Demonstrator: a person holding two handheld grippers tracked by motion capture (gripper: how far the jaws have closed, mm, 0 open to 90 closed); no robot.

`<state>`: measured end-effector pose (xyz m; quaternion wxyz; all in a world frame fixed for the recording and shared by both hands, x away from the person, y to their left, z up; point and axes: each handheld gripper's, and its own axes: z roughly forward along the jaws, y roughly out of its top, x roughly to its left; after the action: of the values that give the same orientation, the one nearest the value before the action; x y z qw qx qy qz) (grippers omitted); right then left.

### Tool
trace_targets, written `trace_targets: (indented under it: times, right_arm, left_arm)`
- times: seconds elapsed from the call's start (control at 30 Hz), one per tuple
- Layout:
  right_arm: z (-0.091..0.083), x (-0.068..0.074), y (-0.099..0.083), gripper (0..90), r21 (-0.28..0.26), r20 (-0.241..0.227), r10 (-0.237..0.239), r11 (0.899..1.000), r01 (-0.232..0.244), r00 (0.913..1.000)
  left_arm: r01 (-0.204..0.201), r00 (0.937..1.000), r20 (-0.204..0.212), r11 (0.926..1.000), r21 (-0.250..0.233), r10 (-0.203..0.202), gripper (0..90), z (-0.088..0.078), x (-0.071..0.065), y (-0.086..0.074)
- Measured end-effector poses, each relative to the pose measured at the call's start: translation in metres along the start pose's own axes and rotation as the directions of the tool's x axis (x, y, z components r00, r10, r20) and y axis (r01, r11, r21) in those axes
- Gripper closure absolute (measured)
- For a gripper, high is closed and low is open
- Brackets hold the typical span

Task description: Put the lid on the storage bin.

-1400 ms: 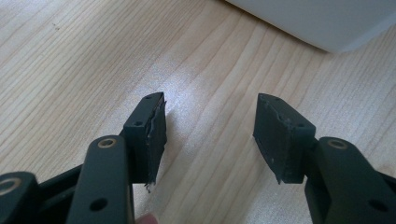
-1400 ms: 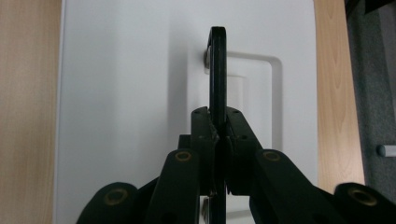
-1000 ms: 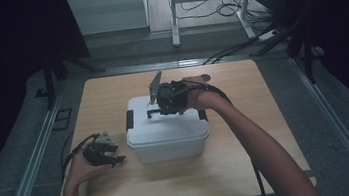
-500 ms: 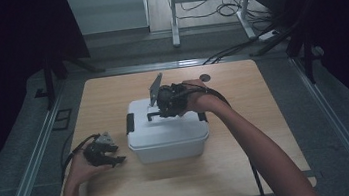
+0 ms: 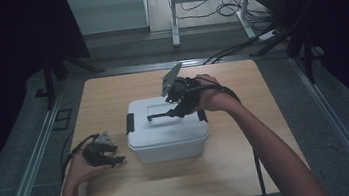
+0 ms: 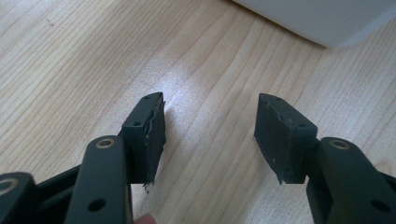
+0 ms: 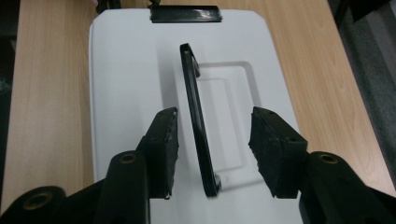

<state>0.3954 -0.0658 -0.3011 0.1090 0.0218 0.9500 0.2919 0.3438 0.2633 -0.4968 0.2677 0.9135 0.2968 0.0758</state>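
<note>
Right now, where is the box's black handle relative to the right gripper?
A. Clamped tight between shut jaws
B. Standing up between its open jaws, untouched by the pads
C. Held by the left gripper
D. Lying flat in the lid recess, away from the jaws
B: in the right gripper view the handle stands between the right gripper's jaws, which have just been opening, with gaps on both sides.

Black tool (image 7: 212, 154) jaws, brass-ringed screws, grey three-cornered plate.
</note>
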Motion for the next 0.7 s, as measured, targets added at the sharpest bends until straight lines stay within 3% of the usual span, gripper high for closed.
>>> trace_targets:
  times: [0.13, 0.33, 0.5, 0.7]
  right_arm:
    - [-0.016, -0.002, -0.013, 48.7, -0.025, 0.031, 0.054, 0.998, -0.053, 0.9981]
    - [-0.033, -0.006, -0.037, 46.9, -0.085, 0.071, 0.132, 0.988, -0.126, 0.9886]
    - [-0.044, -0.008, -0.071, 46.4, -0.151, 0.106, 0.222, 0.967, -0.205, 0.9691]
    - [-0.048, -0.007, -0.108, 46.1, -0.218, 0.130, 0.298, 0.939, -0.266, 0.9456]
  left_arm:
    - [-0.001, 1.0000, -0.003, 1.0000, 0.000, 0.001, 43.0, -0.001, 0.000, 0.000]
    - [0.006, 1.0000, -0.004, 0.9999, -0.009, -0.006, 43.0, -0.002, -0.001, -0.001]
    - [0.008, 0.9999, -0.007, 0.9998, -0.018, -0.008, 42.9, -0.003, -0.001, -0.001]
    - [0.016, 0.9998, -0.013, 0.9994, -0.030, -0.016, 42.9, -0.003, -0.002, -0.001]
